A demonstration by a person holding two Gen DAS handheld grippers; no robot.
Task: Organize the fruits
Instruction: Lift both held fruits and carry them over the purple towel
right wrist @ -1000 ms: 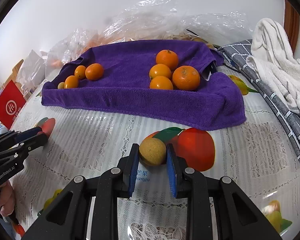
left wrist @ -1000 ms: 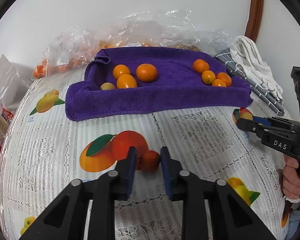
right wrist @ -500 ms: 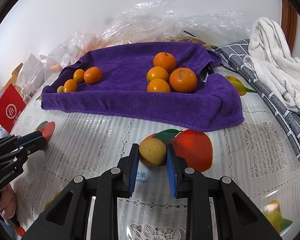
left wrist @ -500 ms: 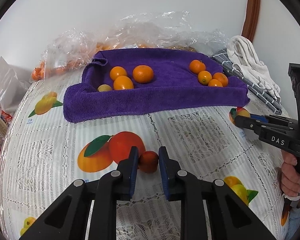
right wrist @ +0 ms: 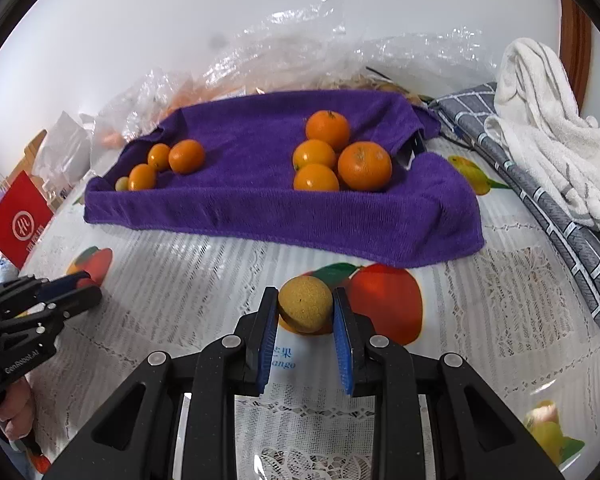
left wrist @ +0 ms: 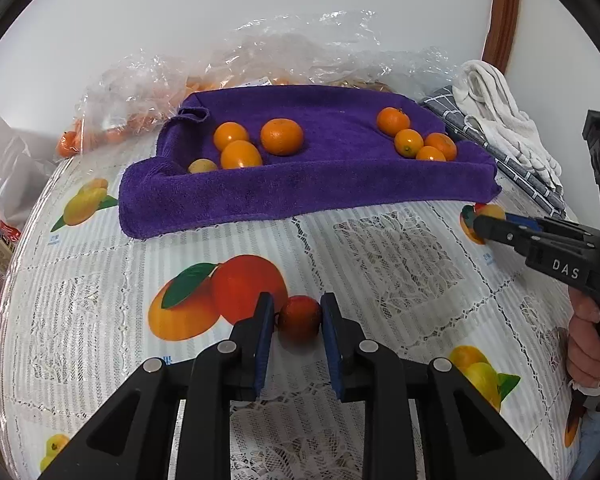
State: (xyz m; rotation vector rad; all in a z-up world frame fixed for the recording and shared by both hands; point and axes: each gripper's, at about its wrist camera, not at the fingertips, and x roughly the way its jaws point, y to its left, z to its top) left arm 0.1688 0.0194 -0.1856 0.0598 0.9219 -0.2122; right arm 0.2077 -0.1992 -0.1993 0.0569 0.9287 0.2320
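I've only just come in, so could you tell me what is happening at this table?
A person is sorting fruit with a hand-held gripper in each hand. The left gripper is shut on a small reddish-orange fruit, and the right gripper is shut on a rough yellow fruit, both low over the fruit-print tablecloth. Ahead, a purple towel holds two groups of oranges, four in each.

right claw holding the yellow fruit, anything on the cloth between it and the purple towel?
Nothing loose. In the right wrist view the yellow fruit in the right claw and the purple towel are separated only by bare tablecloth with its printed fruit.
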